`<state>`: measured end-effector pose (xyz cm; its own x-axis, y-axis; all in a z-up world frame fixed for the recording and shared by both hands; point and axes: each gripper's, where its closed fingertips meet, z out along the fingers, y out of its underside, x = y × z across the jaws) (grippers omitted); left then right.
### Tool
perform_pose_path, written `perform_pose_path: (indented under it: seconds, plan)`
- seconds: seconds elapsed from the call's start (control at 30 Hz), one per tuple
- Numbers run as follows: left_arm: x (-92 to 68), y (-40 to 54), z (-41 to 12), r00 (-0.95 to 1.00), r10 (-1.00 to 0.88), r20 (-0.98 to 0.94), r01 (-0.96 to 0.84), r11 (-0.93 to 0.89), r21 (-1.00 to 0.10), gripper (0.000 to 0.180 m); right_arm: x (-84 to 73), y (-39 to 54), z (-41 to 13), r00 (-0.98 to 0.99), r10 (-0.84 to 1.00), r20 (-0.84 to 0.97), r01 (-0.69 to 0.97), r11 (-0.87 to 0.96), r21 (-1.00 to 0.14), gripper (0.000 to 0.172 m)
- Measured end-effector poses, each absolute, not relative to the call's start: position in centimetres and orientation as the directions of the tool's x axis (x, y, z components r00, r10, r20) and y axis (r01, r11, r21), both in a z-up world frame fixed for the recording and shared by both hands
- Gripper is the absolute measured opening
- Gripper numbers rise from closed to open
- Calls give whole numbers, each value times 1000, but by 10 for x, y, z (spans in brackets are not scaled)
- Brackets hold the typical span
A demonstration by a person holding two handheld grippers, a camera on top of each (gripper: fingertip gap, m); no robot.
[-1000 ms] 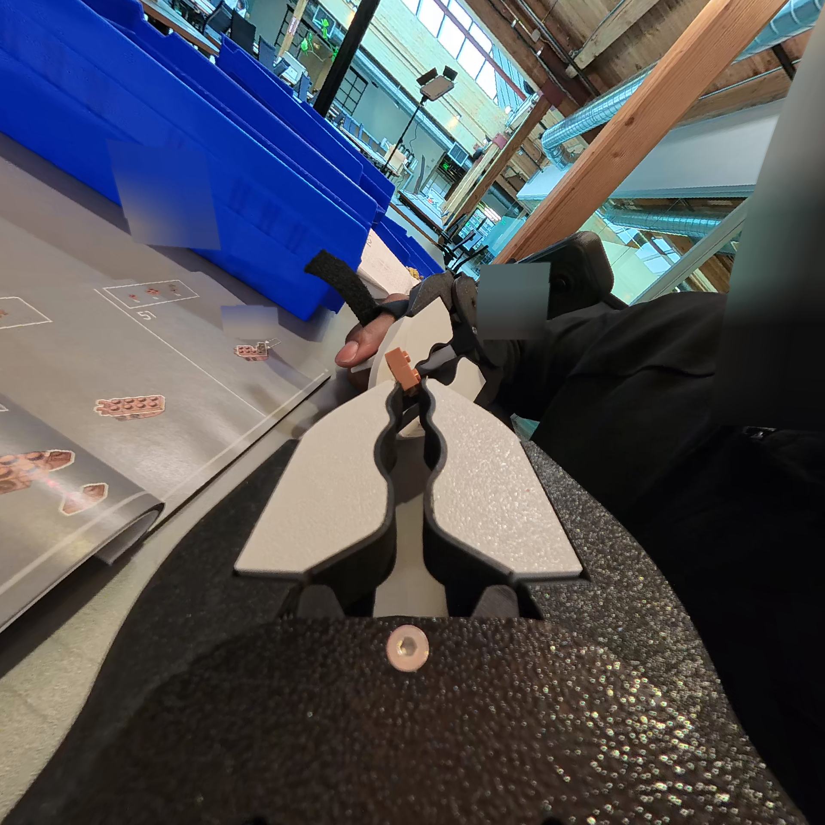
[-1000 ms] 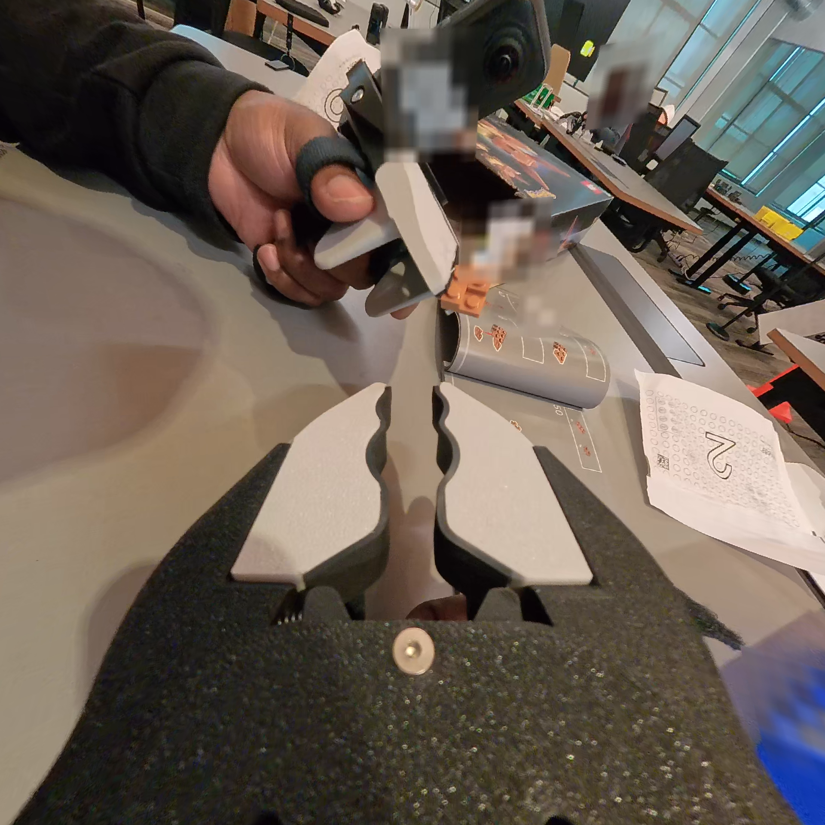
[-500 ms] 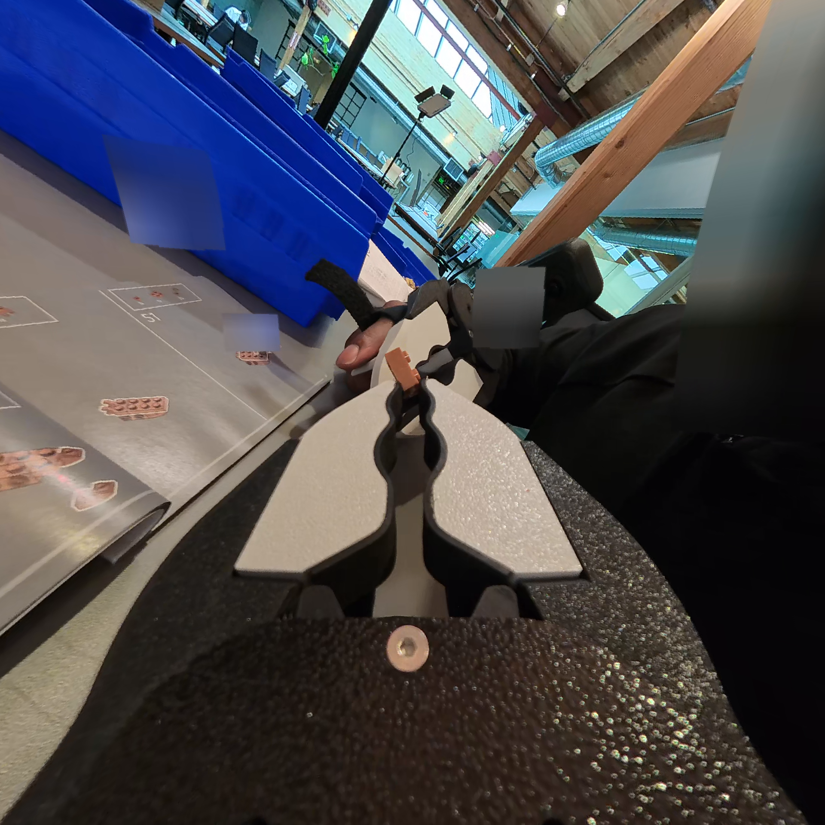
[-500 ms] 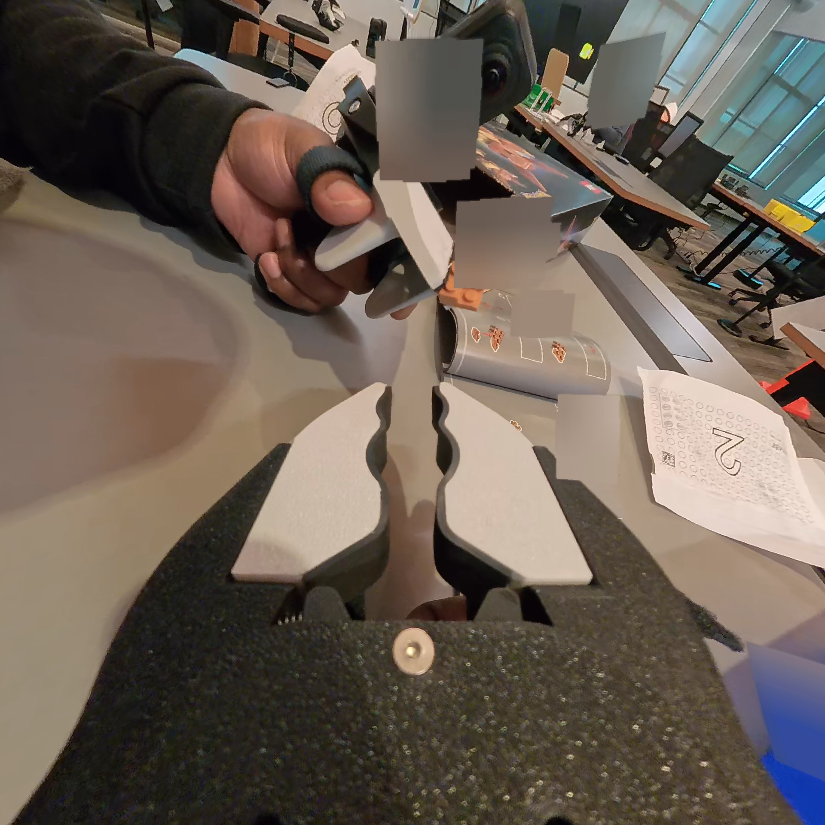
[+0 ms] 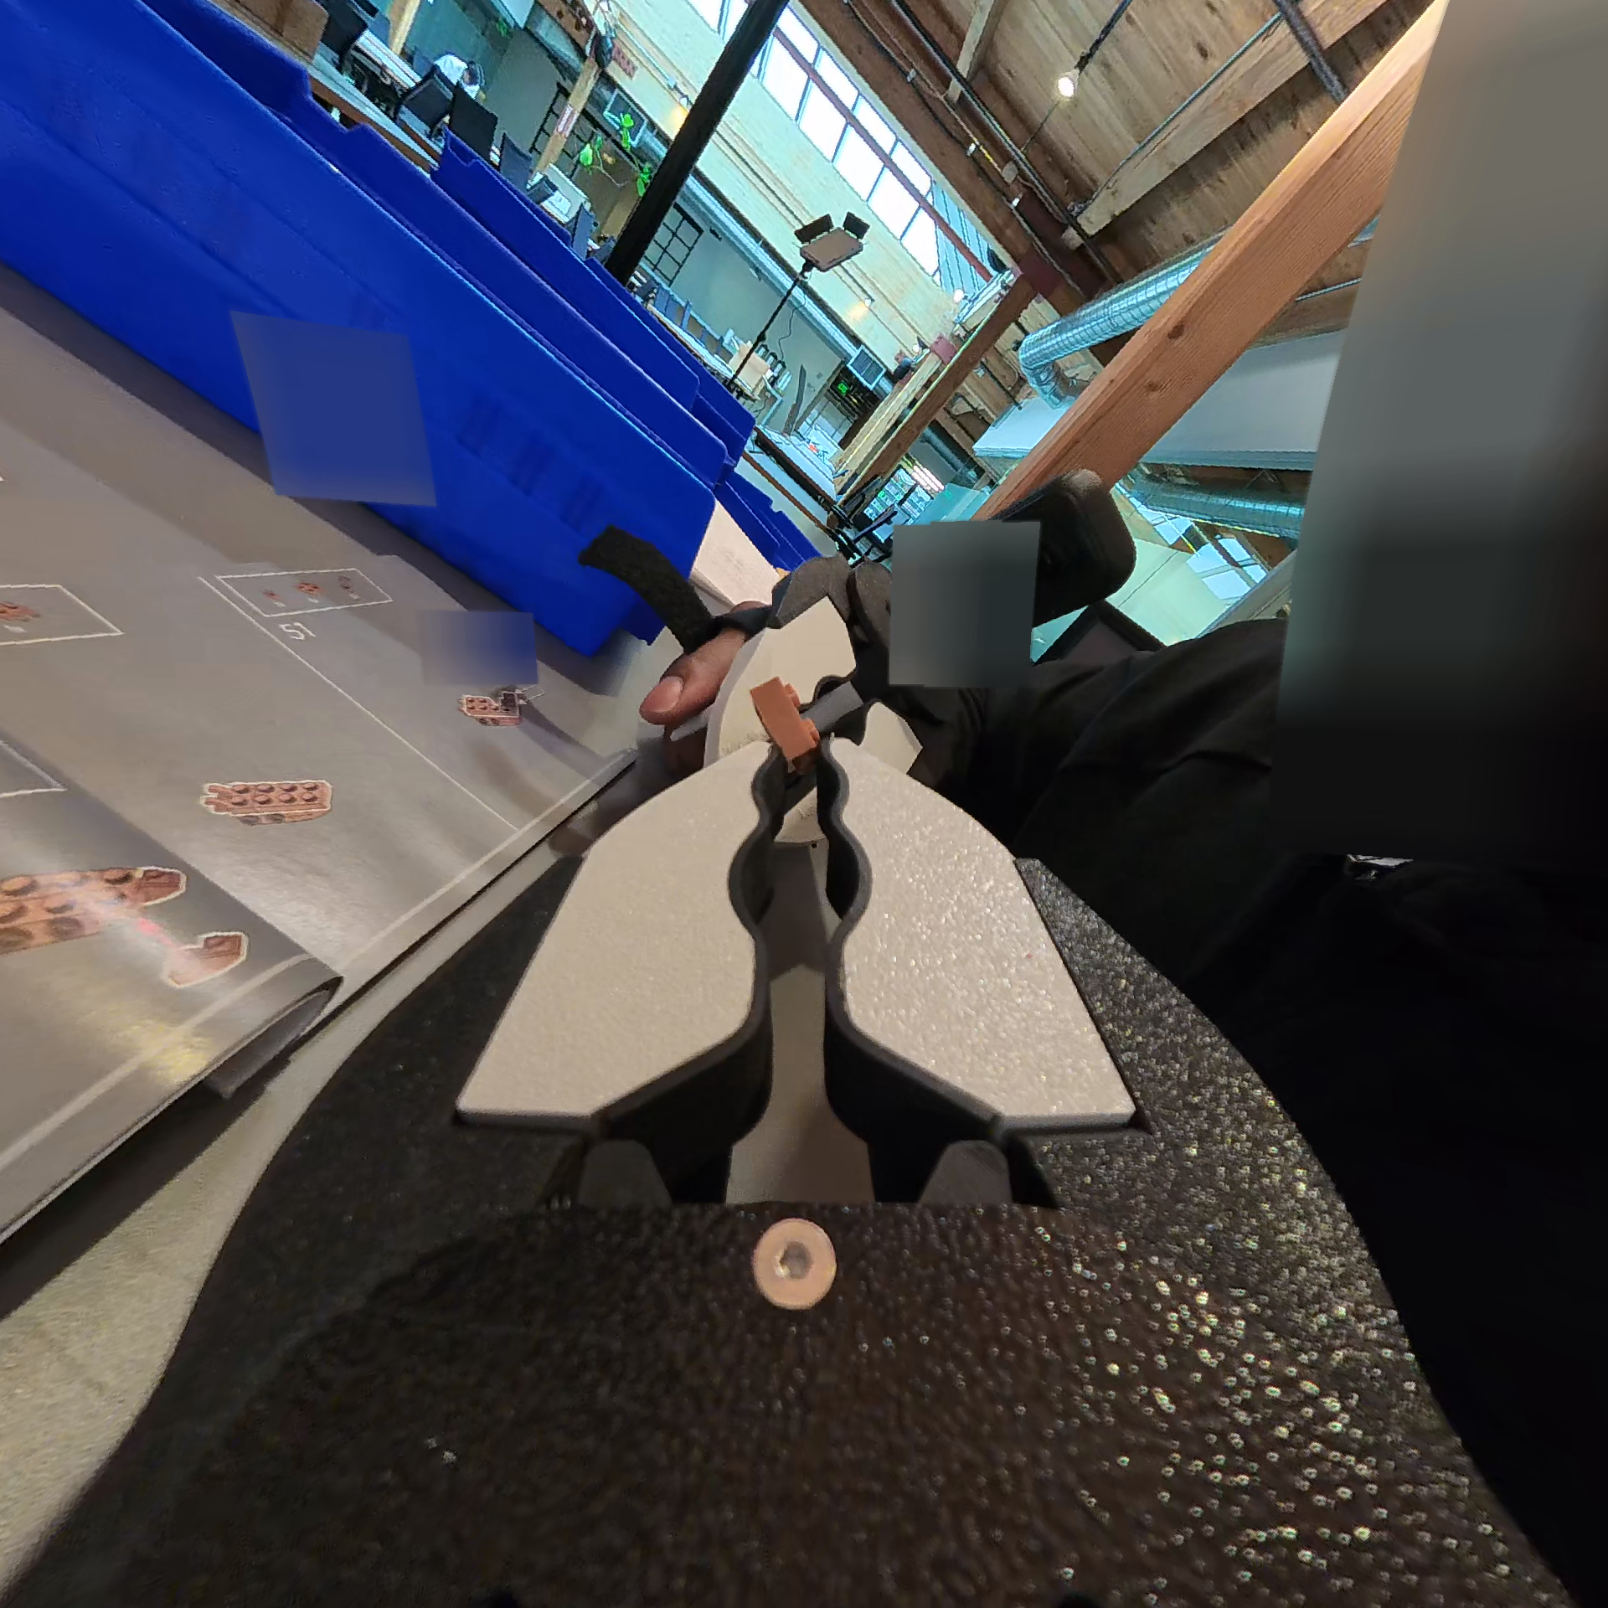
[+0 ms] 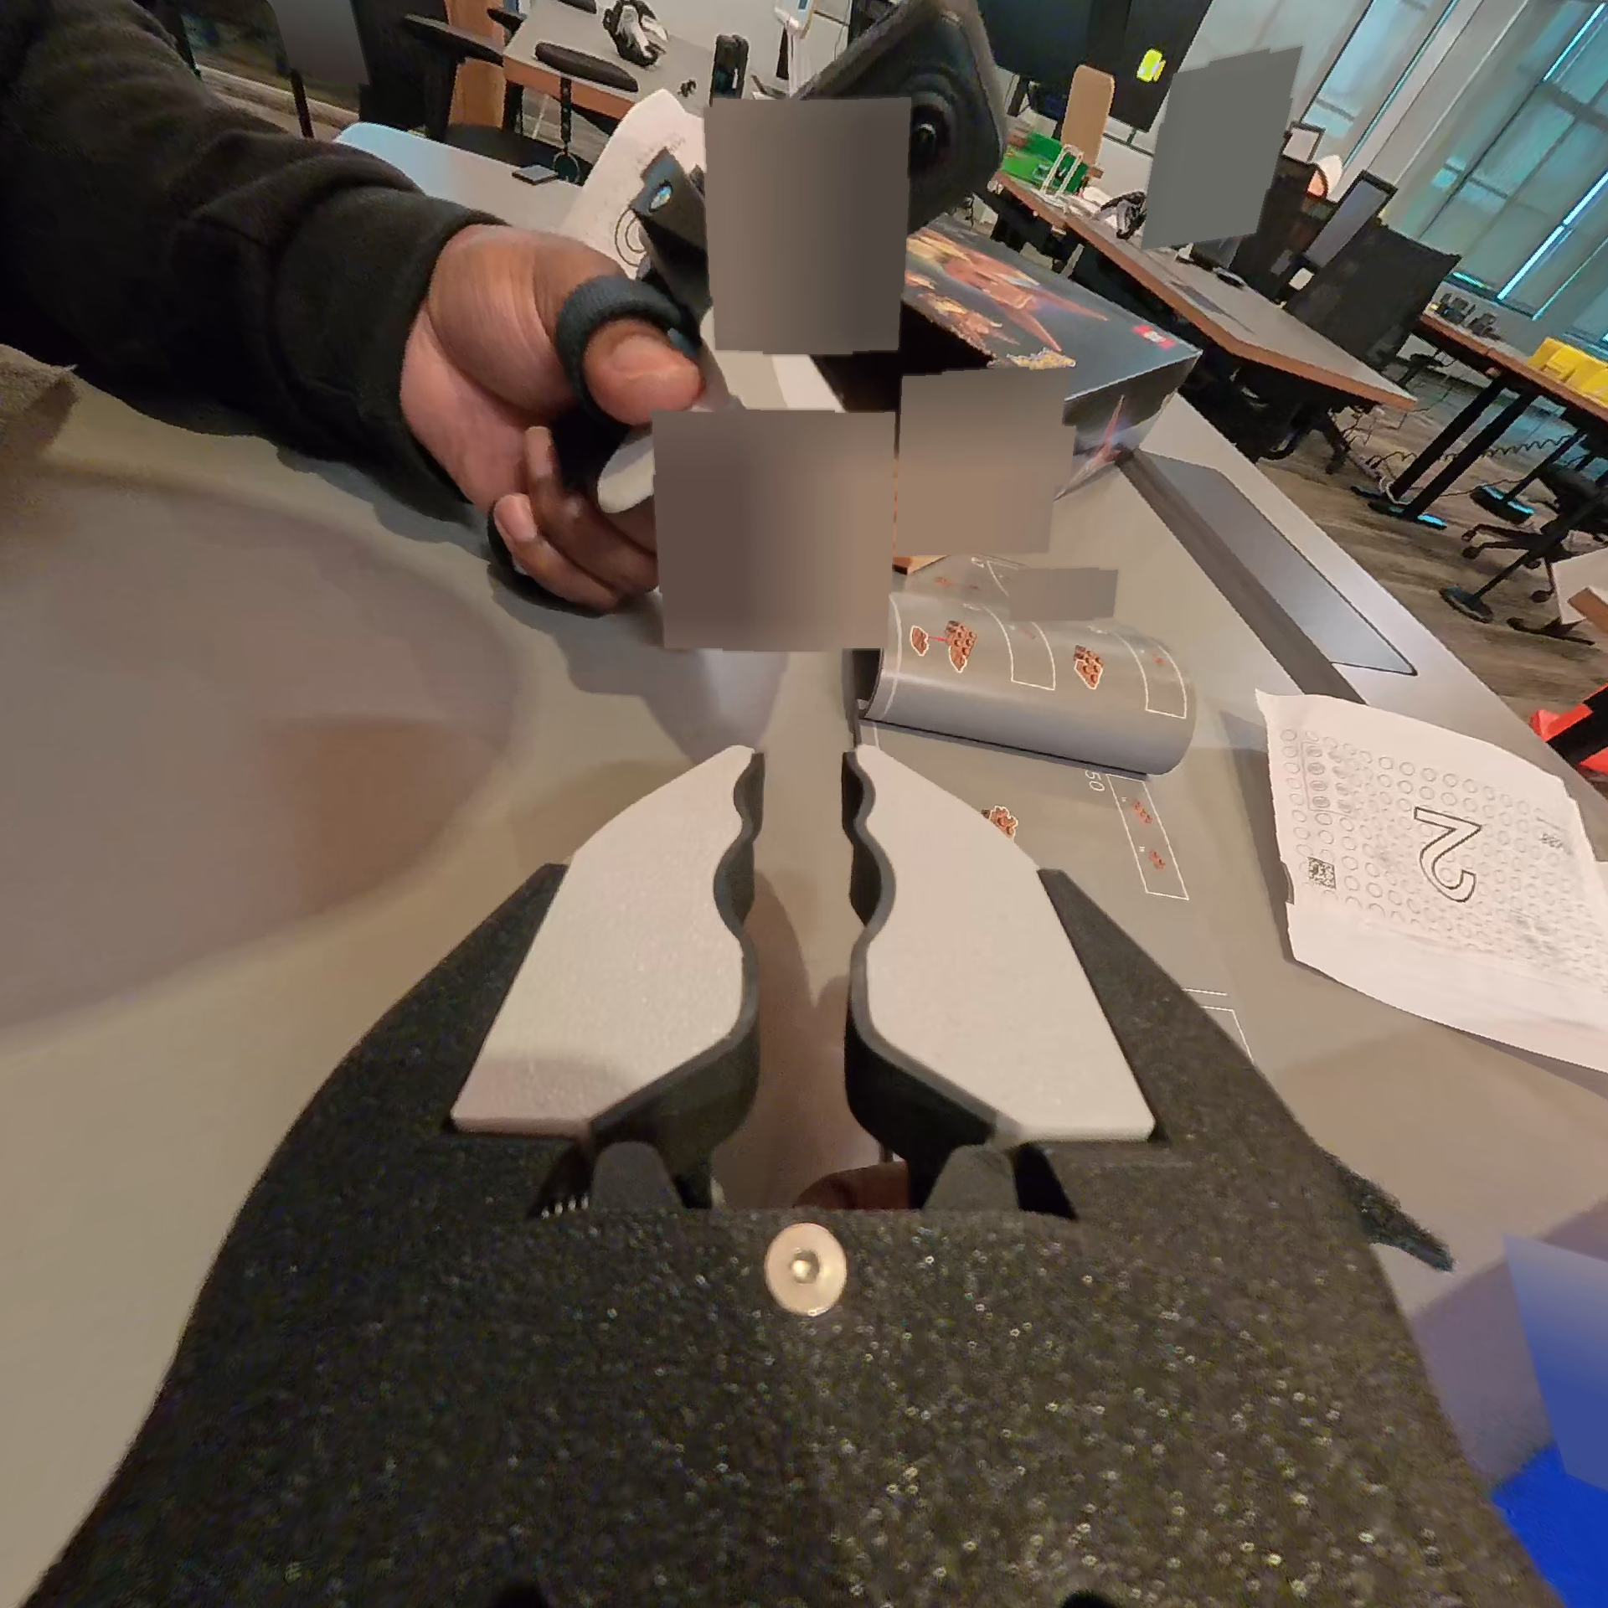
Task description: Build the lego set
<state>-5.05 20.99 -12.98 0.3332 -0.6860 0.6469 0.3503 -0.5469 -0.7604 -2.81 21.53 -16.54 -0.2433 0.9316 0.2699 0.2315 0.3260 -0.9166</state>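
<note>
Up front — left tongs [image 5: 798, 766] pinch orange brick [image 5: 783, 715].

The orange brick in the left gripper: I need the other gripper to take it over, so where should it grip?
Probably the free upper end of the orange brick, from above and beyond the left gripper, pads on its flat faces: only its lower end sits between those fingertips.

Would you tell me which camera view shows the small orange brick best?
The left wrist view: the orange brick stands clear at the left gripper's fingertips, pinched between them. In the right wrist view, grey patches cover that gripper's tips, so the brick is hidden.
</note>
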Motion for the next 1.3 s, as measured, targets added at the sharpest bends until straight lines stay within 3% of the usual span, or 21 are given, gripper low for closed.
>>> perform_pose_path:
  seconds: [0.6,0.93,1.03,1.13,1.23,1.3]
  plan:
    - [-48,207,-130,331,-700,632,330,-542,-773,6,-24,206,-162,-224,898,379,173,420,-891,20]
    - [-48,206,-129,323,-703,634,331,-543,-771,6,42,225,-52,-311,851,423,-31,436,-899,19]
    - [-47,206,-129,326,-704,631,325,-544,-774,6,73,295,-32,-232,909,346,120,379,-917,18]
    - [-45,206,-131,332,-704,628,309,-548,-777,6,95,386,-66,-46,953,299,438,289,-852,9]
    - [-42,207,-134,343,-700,626,293,-554,-780,6,122,438,-123,-30,930,366,778,251,-576,5]
    - [-42,207,-134,349,-701,622,287,-552,-783,6,131,438,-154,-146,928,342,874,283,-395,0]
